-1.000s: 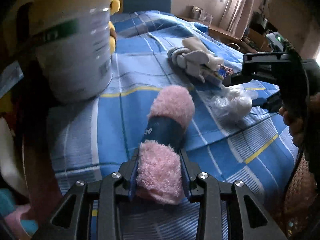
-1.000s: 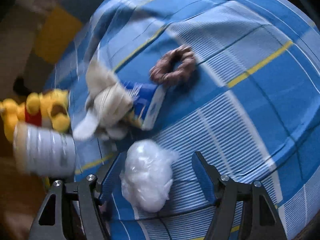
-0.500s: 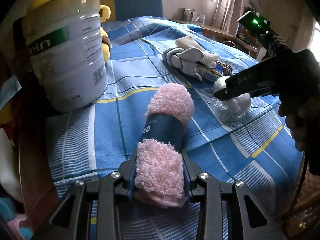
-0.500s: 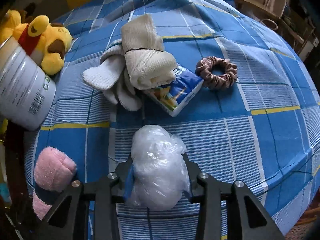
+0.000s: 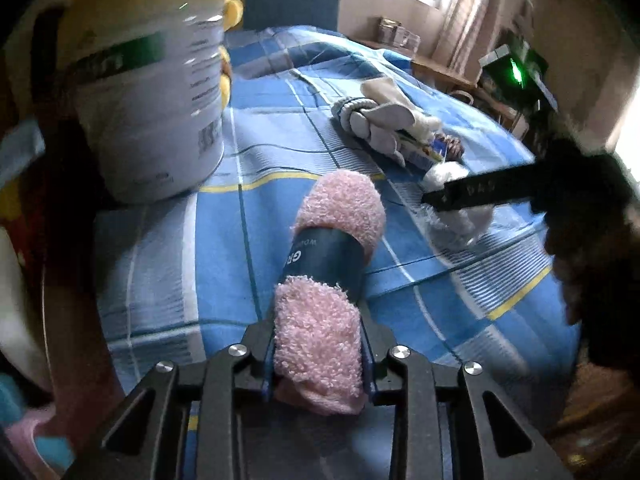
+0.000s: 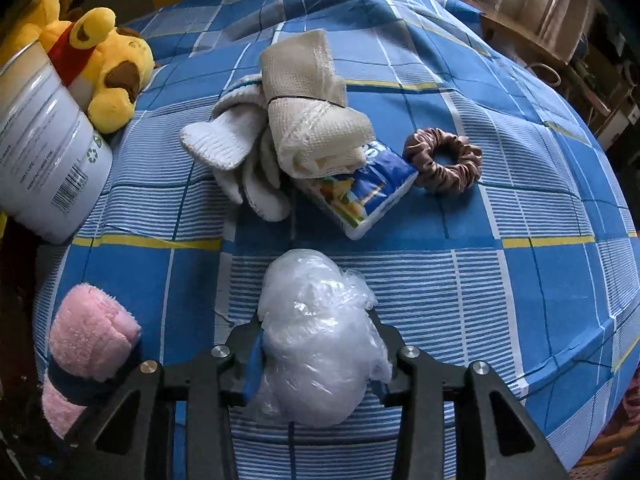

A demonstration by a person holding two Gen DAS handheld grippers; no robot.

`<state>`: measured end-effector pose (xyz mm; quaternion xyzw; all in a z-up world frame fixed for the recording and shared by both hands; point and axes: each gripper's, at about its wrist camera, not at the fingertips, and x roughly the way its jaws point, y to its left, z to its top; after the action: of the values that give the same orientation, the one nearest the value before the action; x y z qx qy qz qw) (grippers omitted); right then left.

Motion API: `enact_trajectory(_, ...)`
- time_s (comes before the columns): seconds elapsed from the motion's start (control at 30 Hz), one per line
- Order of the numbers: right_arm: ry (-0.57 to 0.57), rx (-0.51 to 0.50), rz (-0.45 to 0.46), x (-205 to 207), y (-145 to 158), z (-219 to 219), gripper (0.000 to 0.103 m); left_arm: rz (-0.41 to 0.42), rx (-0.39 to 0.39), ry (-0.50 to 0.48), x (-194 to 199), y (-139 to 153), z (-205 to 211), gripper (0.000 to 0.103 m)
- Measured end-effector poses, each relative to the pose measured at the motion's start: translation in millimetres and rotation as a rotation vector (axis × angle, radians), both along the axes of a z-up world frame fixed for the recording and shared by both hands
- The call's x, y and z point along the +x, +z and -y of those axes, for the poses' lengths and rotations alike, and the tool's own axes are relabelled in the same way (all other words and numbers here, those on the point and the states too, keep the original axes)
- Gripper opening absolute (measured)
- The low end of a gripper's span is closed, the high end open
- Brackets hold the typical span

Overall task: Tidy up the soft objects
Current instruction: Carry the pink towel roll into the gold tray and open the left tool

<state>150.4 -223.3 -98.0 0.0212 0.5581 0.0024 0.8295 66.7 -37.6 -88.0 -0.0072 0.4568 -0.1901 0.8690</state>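
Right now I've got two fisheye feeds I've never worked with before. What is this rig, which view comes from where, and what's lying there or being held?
No robot arm here: a person holds a two-finger tool in each hand, each with a camera looking along its fingers.

Left view: the left gripper is shut on a rolled pink towel with a dark band.

Right view: the right gripper is shut on a clear plastic-wrapped white bundle.

Everything sits on a blue plaid bedspread. On it lie white gloves, a beige mesh cloth roll, a blue tissue pack and a brown scrunchie. At the left stand a large white tin and a yellow plush toy.
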Motion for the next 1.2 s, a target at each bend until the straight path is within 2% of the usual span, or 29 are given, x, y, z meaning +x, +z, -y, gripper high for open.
enact_trajectory(0.07,-0.002,0.006,0.000,1,-2,-2,0.042,-0.015,-0.037,0.012,-3,8,-8,0.032)
enact_trajectory(0.27,0.014,-0.013,0.008,3,-4,-9,0.042,0.053,-0.137,0.051,-24,55,-47,0.032)
enact_trajectory(0.4,0.019,-0.021,0.011,1,-4,-10,0.042,0.073,-0.206,0.173,-30,81,-100,0.032)
enact_trajectory(0.57,0.025,-0.031,0.015,-3,-1,-11,0.042,0.054,-0.277,0.435,-31,94,-194,0.032)
enact_trajectory(0.63,0.028,-0.036,0.016,-3,-1,-12,0.042,0.059,-0.260,0.519,-31,93,-224,0.032)
enact_trajectory(0.8,0.031,-0.043,0.015,-4,1,-12,0.042,-0.043,-0.246,0.687,-19,65,-279,0.032)
enact_trajectory(0.93,0.031,-0.044,0.015,-5,2,-12,0.042,-0.123,-0.248,0.735,-4,41,-300,0.032)
enact_trajectory(1.1,0.032,-0.046,0.016,-6,2,-12,0.042,-0.193,-0.242,0.762,18,17,-303,0.034)
enact_trajectory(1.17,0.031,-0.046,0.016,-6,3,-12,0.042,-0.205,-0.237,0.768,25,10,-304,0.036)
enact_trajectory(1.2,0.032,-0.046,0.016,-6,3,-12,0.042,-0.200,-0.226,0.767,27,8,-304,0.040)
